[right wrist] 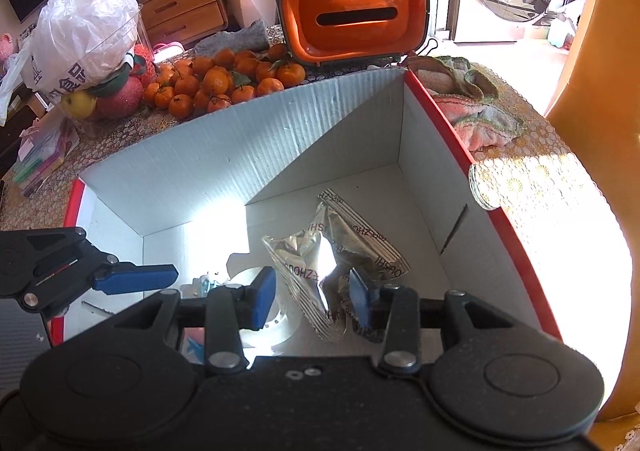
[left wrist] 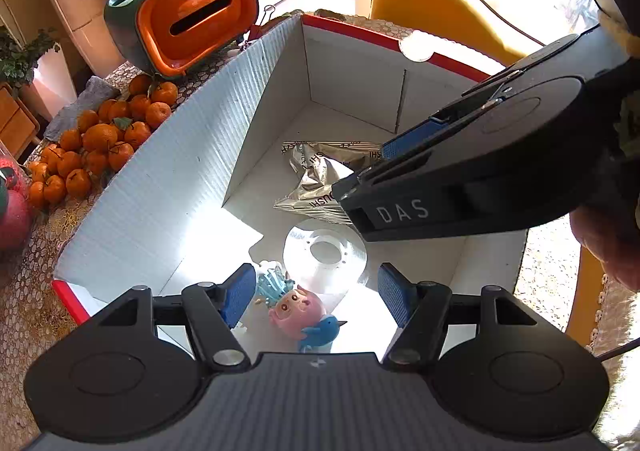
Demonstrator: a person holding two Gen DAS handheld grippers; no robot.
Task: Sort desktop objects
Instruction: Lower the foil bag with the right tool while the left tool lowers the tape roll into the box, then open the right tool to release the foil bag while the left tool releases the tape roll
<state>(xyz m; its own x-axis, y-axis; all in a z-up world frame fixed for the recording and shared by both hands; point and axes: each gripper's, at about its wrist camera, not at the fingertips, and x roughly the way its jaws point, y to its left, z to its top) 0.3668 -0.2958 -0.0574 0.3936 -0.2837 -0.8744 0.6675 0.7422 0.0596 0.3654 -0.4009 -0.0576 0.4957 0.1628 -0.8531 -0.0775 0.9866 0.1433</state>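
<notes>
While both tools hang spread and empty over white box (left wrist: 192, 187), left tool (left wrist: 316, 299) above pig toy (left wrist: 298, 311) beside clear tape roll (left wrist: 324, 255), right tool (right wrist: 312, 297) above foil packets (right wrist: 332, 251): lift straight up, clear box walls, fetch remaining items from table (right wrist: 532, 179).

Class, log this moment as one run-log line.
left tongs: open over toy | right tongs: open over foil packets | box: toy, tape roll, packets inside
</notes>
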